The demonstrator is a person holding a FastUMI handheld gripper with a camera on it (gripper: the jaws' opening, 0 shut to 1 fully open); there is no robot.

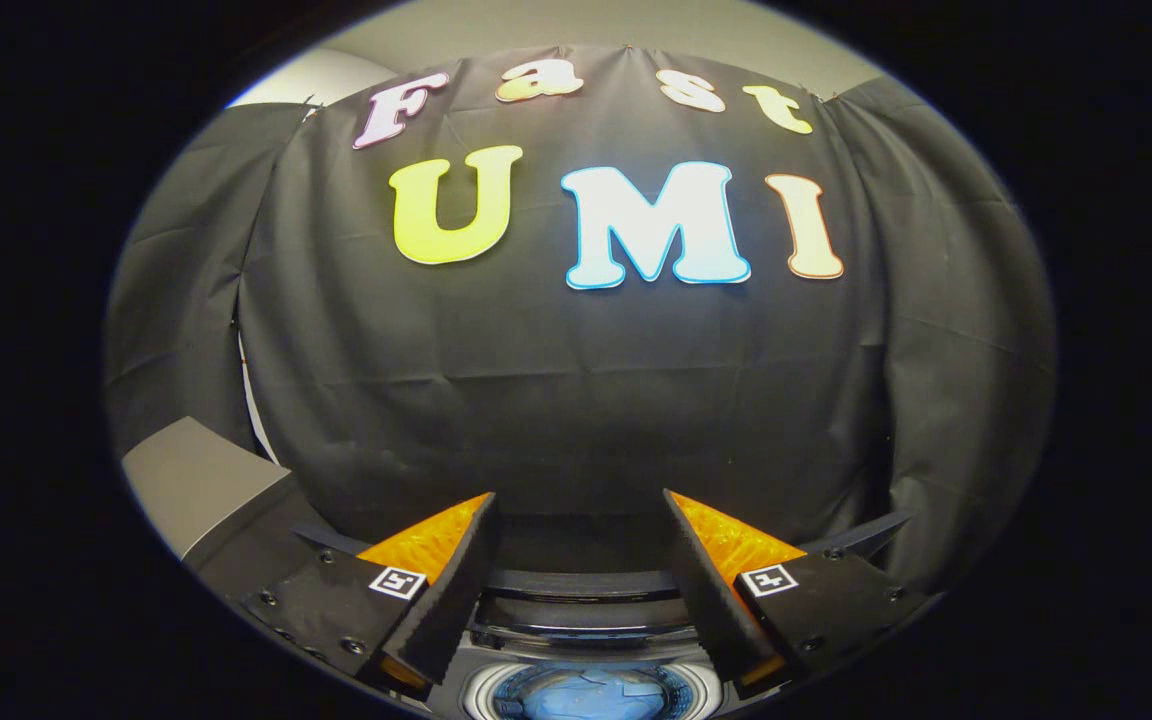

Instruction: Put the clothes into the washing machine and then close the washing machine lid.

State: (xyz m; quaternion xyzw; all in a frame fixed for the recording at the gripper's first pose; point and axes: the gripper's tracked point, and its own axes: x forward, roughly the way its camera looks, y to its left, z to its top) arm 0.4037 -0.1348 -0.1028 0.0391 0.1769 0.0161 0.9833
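Gripper: your one gripper (576, 510) is held high and level, looking across at the booth wall, with its two fingers spread wide apart and nothing between them
Fingers: two, one on each side; the left one (446, 590) and the right one (711, 590) both taper to a point that lands against the lower part of the cloth wall
Markers: two small square tags, one on each finger mount (397, 581) and (768, 577)
Washing machine: one, sitting low beneath and between your fingers; you see its round drum opening (591, 690) ringed by a pale rim, with the darker top panel (586, 610) just behind it
Lid: I cannot tell how the lid stands from here; the drum opening shows uncovered, so the machine is not closed
Clothes: one blue bundle of cloth (586, 697) lies inside the drum, well below your fingertips and touching neither of them; I cannot tell how many separate garments make it up
Booth wall: one black cloth (576, 400) hangs straight ahead beyond your fingers, with folded drapes to either side
Grey surface: one flat grey slab (201, 480) stands off to your left, beside the left finger mount; what it belongs to is unclear
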